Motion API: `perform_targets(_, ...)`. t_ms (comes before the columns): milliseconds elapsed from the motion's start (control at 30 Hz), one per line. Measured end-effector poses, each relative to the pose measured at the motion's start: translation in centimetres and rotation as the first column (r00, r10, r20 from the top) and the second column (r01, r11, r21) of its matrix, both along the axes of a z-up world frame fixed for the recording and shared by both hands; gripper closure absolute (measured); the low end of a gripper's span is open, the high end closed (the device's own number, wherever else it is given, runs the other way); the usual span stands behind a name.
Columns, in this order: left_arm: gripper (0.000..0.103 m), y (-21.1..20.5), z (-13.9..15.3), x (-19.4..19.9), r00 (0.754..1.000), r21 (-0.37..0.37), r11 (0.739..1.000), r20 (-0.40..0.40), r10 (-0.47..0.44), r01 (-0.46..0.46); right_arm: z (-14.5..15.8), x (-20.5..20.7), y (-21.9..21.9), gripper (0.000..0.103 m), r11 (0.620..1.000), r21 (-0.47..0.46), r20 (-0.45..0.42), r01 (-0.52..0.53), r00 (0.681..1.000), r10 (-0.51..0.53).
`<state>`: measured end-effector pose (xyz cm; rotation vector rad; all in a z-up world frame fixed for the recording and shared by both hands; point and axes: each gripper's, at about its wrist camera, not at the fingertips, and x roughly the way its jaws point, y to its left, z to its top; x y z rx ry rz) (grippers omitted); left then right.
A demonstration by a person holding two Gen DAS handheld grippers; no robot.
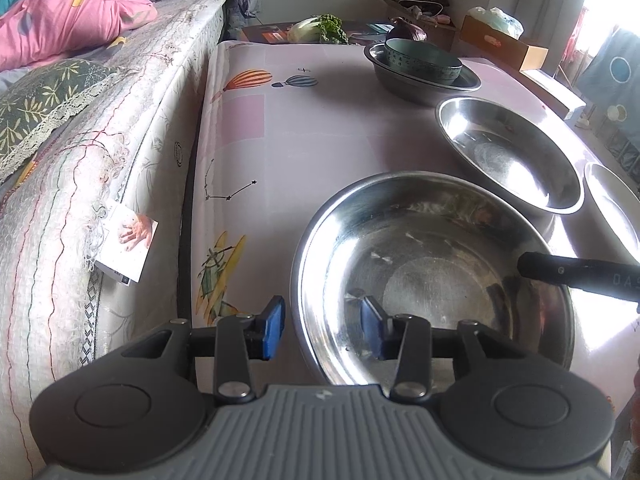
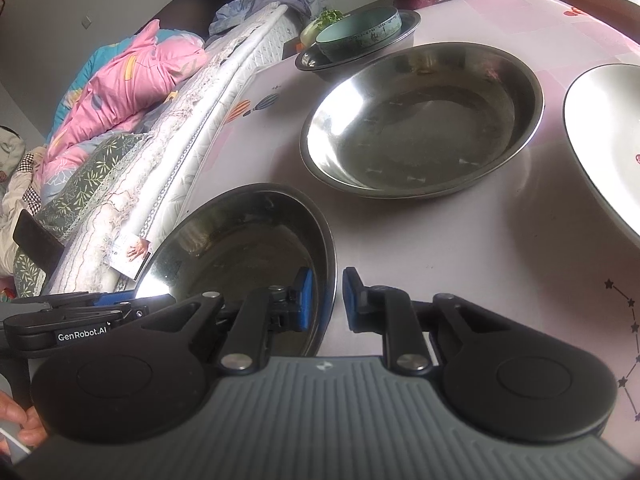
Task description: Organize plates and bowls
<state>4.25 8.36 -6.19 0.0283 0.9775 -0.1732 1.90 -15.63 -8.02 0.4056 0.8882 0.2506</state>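
Bowl rim straddled from both sides

Steel bowl [image 1: 434, 276], nearest on the pink tablecloth [image 1: 304, 128], sits with both tools at its edge. The left gripper [image 1: 322, 328] has its fingers apart, one blue pad outside the rim at the bowl's 9 o'clock and one inside; nothing is pinched yet. The right gripper [image 2: 327, 300] does the same at 3 o'clock, pads apart with a narrower gap around the rim.

A second steel bowl [image 1: 508, 152] lies just beyond at 1 o'clock, and farther at 12 o'clock a green bowl [image 1: 422, 60] is nested in a steel basin [image 1: 420, 84]. A white plate [image 2: 604, 136] shows at the right.

Likely next is closing on the rim and lifting for stacking. Seat both pads well down over the lip before squeezing, since polished steel probably slips, and raise both sides evenly so the bowl stays level.
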Motion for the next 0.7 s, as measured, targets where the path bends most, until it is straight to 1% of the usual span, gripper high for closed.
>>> perform_targets(133, 0.062, -0.6, 0.2, -0.5, 1.000, 0.008, 1.000, -0.003, -0.015, 0.015, 0.1, -0.1, 0.1, 0.086, 1.000, 0.008, 0.003, -0.011, 1.000, 0.011)
perform_targets(433, 0.061, -0.9, 0.3, -2.3, 0.999, 0.001, 0.999, -0.024, -0.046, 0.046, 0.5, -0.6, -0.1, 0.086, 1.000, -0.023, 0.012, -0.016, 1.000, 0.017)
perform_targets(533, 0.058, -0.7, 0.3, -2.3, 0.999, -0.007, 0.999, -0.024, -0.038, 0.038, 0.5, -0.6, -0.1, 0.086, 1.000, -0.024, 0.013, -0.013, 1.000, 0.013)
perform_targets(600, 0.055, -0.6, 0.2, -2.1, 0.999, 0.001, 1.000, -0.027, -0.028, 0.029, 0.4, -0.5, -0.1, 0.086, 1.000, -0.018, 0.011, -0.007, 1.000, 0.007)
perform_targets(700, 0.054, -0.7, 0.1, -1.8, 0.999, 0.002, 1.000, -0.030, -0.026, 0.026, 0.3, -0.4, -0.1, 0.086, 1.000, -0.021, 0.010, 0.001, 1.000, -0.001)
